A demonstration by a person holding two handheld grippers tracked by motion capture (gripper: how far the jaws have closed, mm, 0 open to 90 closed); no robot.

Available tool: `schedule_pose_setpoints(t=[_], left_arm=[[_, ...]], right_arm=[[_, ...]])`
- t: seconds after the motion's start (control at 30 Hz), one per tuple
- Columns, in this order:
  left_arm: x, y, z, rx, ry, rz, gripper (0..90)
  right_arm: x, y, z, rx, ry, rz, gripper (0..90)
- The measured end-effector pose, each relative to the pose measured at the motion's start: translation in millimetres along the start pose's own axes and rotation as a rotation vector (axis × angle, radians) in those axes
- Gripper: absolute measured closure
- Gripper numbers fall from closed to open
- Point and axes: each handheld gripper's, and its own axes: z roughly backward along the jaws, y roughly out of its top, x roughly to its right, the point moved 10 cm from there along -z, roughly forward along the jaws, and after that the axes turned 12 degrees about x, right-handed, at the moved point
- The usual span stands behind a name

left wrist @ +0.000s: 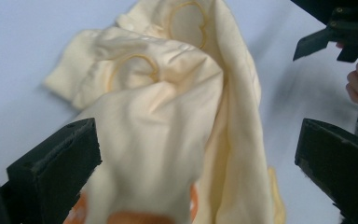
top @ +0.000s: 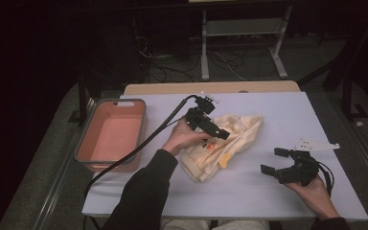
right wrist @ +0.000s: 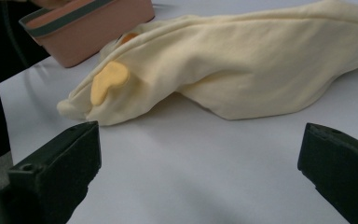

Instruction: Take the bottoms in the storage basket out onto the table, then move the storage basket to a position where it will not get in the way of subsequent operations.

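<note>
Crumpled pale-yellow cloth garment (top: 223, 143) lies mid-surface, long axis running 1 to 7 o'clock. Left tool (top: 214, 128) hovers over it, jaws wide, gripping nothing. Right tool (top: 274, 160), also open and empty, sits apart at the garment's 4 o'clock. Left is nearer.

Table: pale lilac-white top (top: 278, 120), lit brighter than the room around it
Far edge: a light wooden board (top: 211, 87) behind the tabletop
Floor: grey, dim, with loose cables (top: 220, 60) lying beyond the table
Furniture: a white metal frame with a low shelf (top: 242, 28) at the back
Light: dark room, deep shadow at the left and top edges
</note>
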Motion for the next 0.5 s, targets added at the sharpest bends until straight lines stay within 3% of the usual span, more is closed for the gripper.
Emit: schedule_pose_setpoints(t=[0.3,0.5], left_arm=[[-11.7,-6.3,30.6,0.087,0.006,0.02,0.0],[-17.4,-8.4,41.5,0.13,0.013,0.034,0.0]], right_arm=[[7.8,18.7,-1.8,0.037,-0.013,0.0,0.0],[10.0,23.5,-5.6,0.019,-0.014,-0.005,0.0]])
